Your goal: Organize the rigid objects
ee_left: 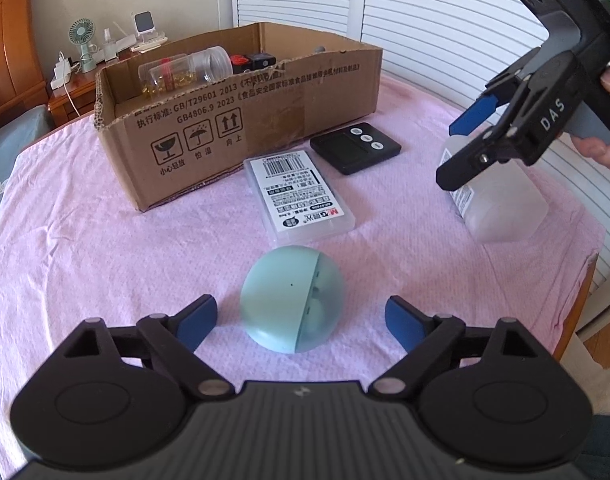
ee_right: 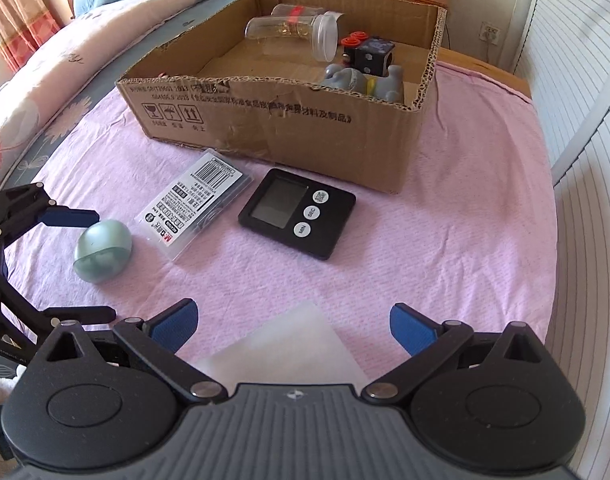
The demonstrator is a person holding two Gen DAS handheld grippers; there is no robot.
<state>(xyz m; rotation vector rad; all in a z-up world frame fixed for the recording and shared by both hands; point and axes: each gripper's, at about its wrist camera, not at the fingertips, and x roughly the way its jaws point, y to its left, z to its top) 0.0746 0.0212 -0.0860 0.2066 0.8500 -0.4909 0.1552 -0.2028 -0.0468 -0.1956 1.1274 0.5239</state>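
left gripper (ee_left: 301, 322) spread wide, empty | teal egg case (ee_left: 293, 300) dead ahead between its fingers (untouched) | right gripper (ee_right: 293, 330) open over frosted box (ee_right: 283, 346)

Noted: matt teal plastic egg (ee_left: 292, 304); corrugated cardboard box (ee_left: 241, 120); woven pink cloth (ee_left: 105, 248); glossy black plastic timer (ee_right: 297, 213).

Both of my views are bright with soft daylight, and the pink cloth (ee_left: 105, 240) on the tabletop is evenly lit. Shadows stay faint; a soft one sits under the teal egg-shaped case (ee_left: 293, 300). The white shutters (ee_left: 425, 20) glare slightly. Fisheye bends the edges and darkens the corners. The frosted box (ee_right: 281, 344) close under my right tongs (ee_right: 293, 332) looks hazy.
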